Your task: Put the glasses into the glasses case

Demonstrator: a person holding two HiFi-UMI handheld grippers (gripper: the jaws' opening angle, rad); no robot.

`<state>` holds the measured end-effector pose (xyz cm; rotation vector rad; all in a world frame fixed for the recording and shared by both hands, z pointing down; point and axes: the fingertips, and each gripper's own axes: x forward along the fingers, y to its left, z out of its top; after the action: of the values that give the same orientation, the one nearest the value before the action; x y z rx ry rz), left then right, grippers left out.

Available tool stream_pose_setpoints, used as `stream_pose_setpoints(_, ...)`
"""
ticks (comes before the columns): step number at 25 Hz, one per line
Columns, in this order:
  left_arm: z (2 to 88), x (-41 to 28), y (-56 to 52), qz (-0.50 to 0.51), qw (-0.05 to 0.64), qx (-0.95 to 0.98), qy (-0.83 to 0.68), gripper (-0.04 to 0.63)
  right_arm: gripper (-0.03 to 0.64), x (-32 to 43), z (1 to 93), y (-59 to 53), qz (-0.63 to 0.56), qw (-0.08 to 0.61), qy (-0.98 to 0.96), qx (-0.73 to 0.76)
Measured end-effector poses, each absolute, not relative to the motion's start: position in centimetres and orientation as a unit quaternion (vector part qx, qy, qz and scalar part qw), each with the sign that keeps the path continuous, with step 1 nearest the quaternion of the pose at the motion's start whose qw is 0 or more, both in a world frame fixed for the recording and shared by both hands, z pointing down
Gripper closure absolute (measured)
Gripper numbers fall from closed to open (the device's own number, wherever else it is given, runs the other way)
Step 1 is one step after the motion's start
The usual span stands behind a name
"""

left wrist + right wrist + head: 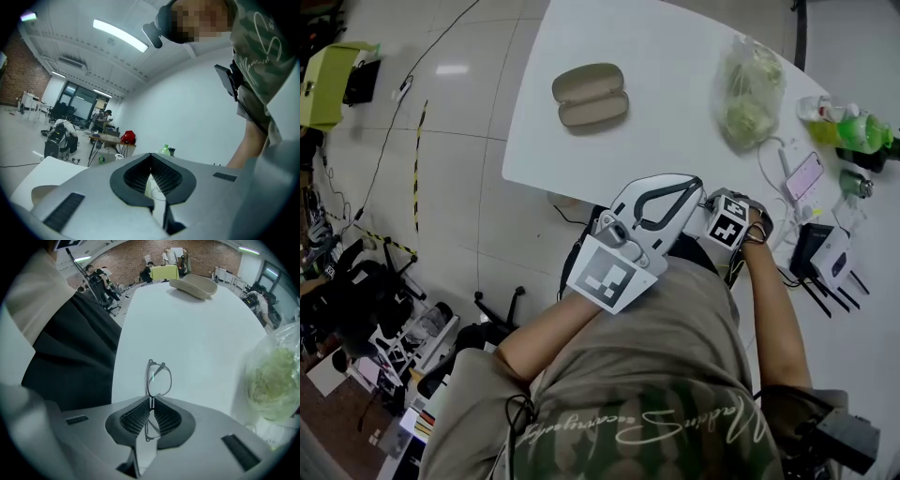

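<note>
Left gripper [151, 161] jaws together, apparently empty; green bottle [165, 150] beyond

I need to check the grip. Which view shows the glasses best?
The right gripper view: the glasses stand pinched at the bridge in the right gripper. The head view and left gripper view show none of them.

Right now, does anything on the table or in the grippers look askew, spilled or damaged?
Nothing is spilled or broken. Only the glasses sit oddly: the right gripper pinches them at the bridge, turned on edge, with one lens sticking out beyond the fingers. The glasses case lies open and empty.
</note>
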<state>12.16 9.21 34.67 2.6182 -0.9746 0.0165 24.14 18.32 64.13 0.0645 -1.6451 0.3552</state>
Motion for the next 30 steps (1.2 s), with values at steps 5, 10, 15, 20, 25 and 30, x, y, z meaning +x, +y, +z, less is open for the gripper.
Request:
stream_pose_setpoints(5,36.4,12.1,10.1,0.022,0.241,0.911,-0.334,0.589,0.584,24.4,63.9,18.4,0.149,0.671,-0.726,0.023)
stream_pose_setpoints(10,32.4,11.6,7.7,0.000,0.137,0.938,-0.318,0.589,0.587,22.9,63.2,17.3,0.147,0.666,-0.731,0.024)
stream_pose_setpoints(15,31.8,10.7,6.8,-0.009,0.141,0.933,-0.331,0.589,0.587,21.9,63.4,17.4,0.151,0.663,-0.733,0.020)
stream_pose_setpoints(20,32.1,10.7,7.1,-0.011,0.146,0.934,-0.325,0.589,0.584,21.3,63.5,18.5,0.175,0.658,-0.732,0.018)
stream_pose_setpoints(25,32.7,11.4,7.5,-0.007,0.152,0.937,-0.316,0.589,0.538,21.3,63.6,19.5,0.191,0.656,-0.730,0.017)
stream_pose_setpoints(30,33.9,13.8,7.0,0.008,0.123,0.943,-0.308,0.589,0.538,21.7,64.2,18.9,0.151,0.670,-0.726,0.029)
